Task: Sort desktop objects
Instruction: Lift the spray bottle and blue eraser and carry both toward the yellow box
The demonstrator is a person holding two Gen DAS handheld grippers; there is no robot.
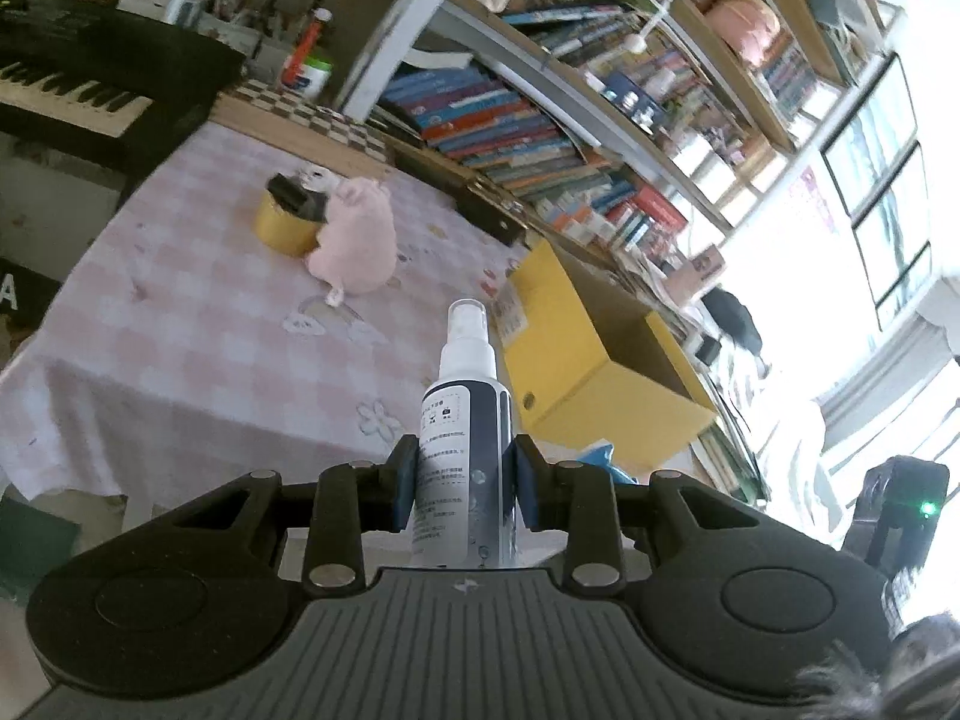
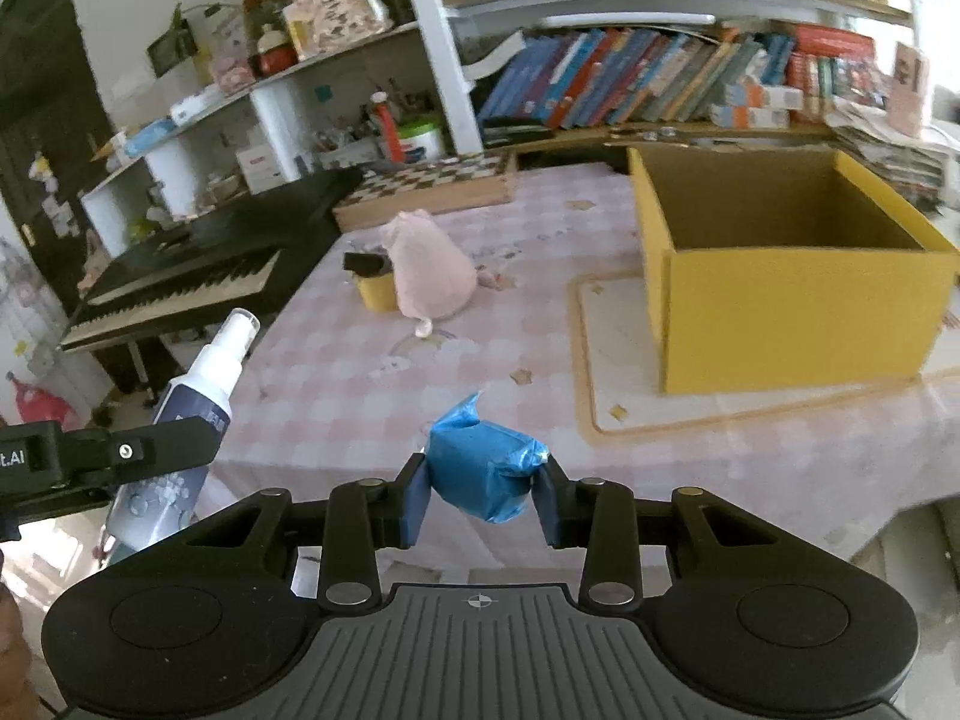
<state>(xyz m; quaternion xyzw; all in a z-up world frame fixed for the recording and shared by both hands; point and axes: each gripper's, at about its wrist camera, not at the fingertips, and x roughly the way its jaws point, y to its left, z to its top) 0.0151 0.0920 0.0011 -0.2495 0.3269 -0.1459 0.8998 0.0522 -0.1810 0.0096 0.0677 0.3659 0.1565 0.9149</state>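
A white spray bottle (image 1: 465,438) is pinched upright between the blue pads of the left gripper (image 1: 463,480), above the near edge of the pink checked tablecloth (image 1: 198,324). A crumpled blue packet (image 2: 486,462) is clamped by the right gripper (image 2: 483,495). An open yellow box (image 2: 798,306) is seen to the right, and a pink plush toy (image 2: 429,267) beside a yellow tape roll (image 2: 378,291) farther back.

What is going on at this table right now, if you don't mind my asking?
A person is sorting desktop objects with two handheld grippers. The left gripper is shut on a white spray bottle; the right gripper is shut on a crumpled blue packet. The open yellow cardboard box stands ahead, while a pink plush toy and a yellow tape roll sit on the checked tablecloth.
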